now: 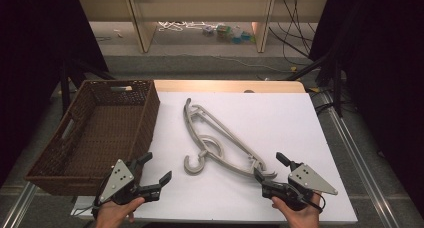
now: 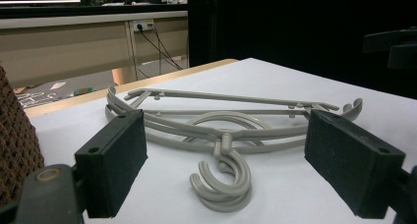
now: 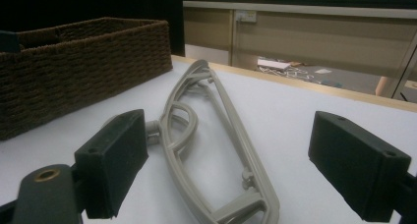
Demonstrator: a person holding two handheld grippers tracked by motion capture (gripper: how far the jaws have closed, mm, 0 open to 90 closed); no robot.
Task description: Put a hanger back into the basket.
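Black padded jaws stand wide on both tools, with nothing pressed between them: the left tool (image 1: 152, 174) hovers low over the near edge of the white surface (image 1: 280, 118), just beside the front corner of the woven basket (image 1: 60, 180), and the right tool (image 1: 270, 169) sits at the near right, its jaws either side of the closest end of the grey plastic hangers (image 1: 220, 140), not yet clamping. In the left gripper view those hangers (image 2: 221, 130) lie flat straight ahead, framed by the pads, hooks (image 2: 223, 182) curling toward the camera; there appear to be two stacked, one on the other. In the right gripper view the hangers (image 3: 216, 135) run away lengthwise from the jaws, with the basket (image 3: 88, 62) well off to the side. By my reading, the step in hand is the approach, before any grasp. The next move calls for the right tool to ease forward and close on the shoulder end while the left comes in on the hooks or neck, pads square to the thin bars so they don't slip, then a level lift toward the basket
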